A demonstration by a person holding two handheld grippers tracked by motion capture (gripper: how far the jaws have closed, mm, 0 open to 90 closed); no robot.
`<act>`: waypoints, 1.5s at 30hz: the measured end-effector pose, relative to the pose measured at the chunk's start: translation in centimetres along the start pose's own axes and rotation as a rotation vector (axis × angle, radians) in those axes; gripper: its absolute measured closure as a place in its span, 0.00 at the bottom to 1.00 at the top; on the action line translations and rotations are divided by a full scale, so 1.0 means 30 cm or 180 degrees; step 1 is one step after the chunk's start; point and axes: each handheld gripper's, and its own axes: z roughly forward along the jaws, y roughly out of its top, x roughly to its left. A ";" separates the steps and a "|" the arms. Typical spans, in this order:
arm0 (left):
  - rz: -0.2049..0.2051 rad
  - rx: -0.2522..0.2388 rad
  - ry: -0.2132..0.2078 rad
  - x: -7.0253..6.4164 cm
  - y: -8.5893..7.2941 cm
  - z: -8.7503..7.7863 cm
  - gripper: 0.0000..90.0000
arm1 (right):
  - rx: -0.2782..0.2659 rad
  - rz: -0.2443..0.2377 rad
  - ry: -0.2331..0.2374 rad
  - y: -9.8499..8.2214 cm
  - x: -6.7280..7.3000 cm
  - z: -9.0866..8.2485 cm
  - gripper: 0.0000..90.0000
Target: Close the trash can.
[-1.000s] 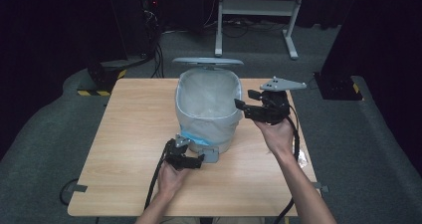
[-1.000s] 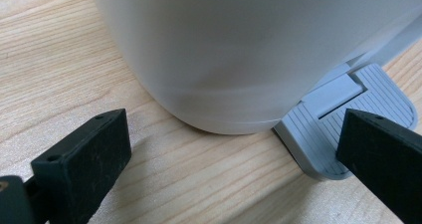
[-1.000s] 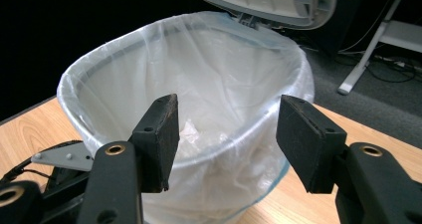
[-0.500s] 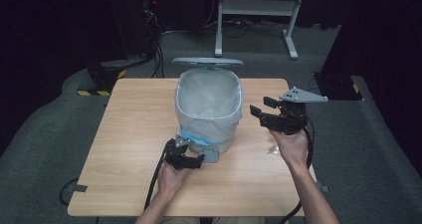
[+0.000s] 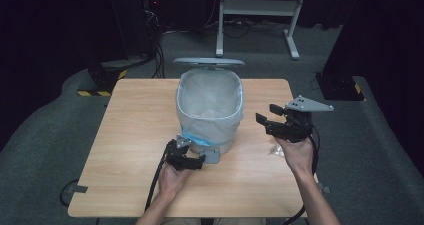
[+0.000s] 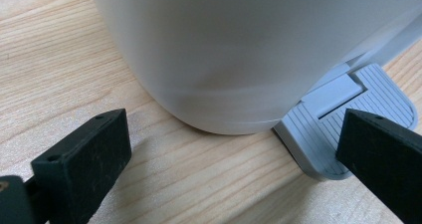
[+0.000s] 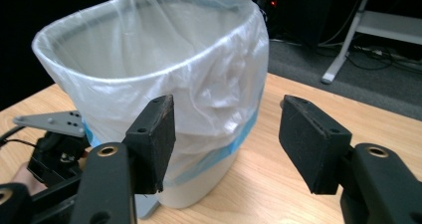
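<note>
Left tool (image 5: 199, 161) beside ribbed pedal (image 6: 343, 129)

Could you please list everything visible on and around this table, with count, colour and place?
pedal bin: one, pale grey, table centre, lid up
bin liner: one, clear with blue band, folded over the bin's rim
foot pedal: one, grey, ribbed, at the bin's near base
small clear item: one, near right table edge; too small to identify
table: one, light wood
left hand-held gripper: one, black, open, jaws astride the pedal area
right hand-held gripper: one, black, open, jaws empty, right of the bin
</note>
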 end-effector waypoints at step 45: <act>-0.0005 -0.0010 0.0008 -0.002 0.000 0.000 0.01 | 0.0283 0.0386 -0.0551 -0.326 -0.142 0.035 0.40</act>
